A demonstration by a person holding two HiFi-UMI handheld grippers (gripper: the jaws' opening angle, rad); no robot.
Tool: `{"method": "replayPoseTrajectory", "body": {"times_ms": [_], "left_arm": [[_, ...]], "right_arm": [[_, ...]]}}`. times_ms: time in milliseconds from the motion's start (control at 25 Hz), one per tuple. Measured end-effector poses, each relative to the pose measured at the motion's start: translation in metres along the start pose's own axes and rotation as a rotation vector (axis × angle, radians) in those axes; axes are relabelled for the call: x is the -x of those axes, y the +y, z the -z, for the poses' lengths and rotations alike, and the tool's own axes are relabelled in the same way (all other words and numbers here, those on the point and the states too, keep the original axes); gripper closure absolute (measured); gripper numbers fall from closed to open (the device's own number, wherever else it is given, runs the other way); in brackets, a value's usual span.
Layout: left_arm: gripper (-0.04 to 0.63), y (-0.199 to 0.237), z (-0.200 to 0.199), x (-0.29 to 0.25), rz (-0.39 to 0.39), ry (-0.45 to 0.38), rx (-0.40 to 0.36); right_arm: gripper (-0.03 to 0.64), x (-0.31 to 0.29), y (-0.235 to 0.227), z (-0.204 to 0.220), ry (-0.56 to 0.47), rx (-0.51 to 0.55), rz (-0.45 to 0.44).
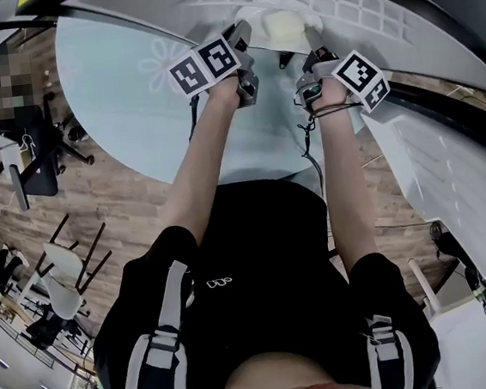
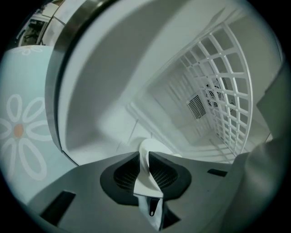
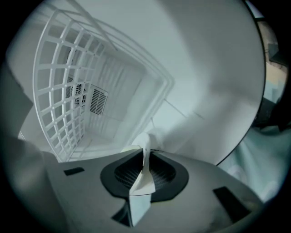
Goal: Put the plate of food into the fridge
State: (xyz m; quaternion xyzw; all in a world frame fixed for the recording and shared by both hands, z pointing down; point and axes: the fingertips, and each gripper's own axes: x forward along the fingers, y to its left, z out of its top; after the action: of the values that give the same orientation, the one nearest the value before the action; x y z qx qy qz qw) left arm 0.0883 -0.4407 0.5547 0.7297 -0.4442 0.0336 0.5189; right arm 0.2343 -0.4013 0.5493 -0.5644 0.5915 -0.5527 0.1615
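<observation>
Left tongs point(image 2: 144, 158) and right tongs point(image 3: 145, 157) pinch the plate point(image 1: 249, 20) rim inside the fridge point(image 2: 113, 91).

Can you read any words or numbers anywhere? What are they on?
No clear words or numbers anywhere.
Small white mark on the black shirt: too small to read.
One cube on the left claw, one cube on the right claw: square patterns, not letters.
The plate both claws pinch: no print.
</observation>
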Motion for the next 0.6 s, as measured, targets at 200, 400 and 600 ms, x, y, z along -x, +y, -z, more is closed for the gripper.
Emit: {"method": "replayPoseTrajectory", "body": {"times_ms": [200, 400, 600], "left_arm": [[0.523, 0.0, 0.008, -0.005, -0.054, 0.02, -0.088], [0.508, 0.016, -0.019, 0.002, -0.09, -0.013, -0.119], [0.516, 0.002, -0.012, 0.021, -0.025, -0.034, -0.102]], "right_arm": [[0.56, 0.003, -0.013, -0.003, 0.009, 0.064, 0.058], [0.541, -0.009, -0.008, -0.004, 0.009, 0.193, 0.165], [0.512, 0.014, -0.014, -0.011, -0.008, 0.381, 0.293]]}}
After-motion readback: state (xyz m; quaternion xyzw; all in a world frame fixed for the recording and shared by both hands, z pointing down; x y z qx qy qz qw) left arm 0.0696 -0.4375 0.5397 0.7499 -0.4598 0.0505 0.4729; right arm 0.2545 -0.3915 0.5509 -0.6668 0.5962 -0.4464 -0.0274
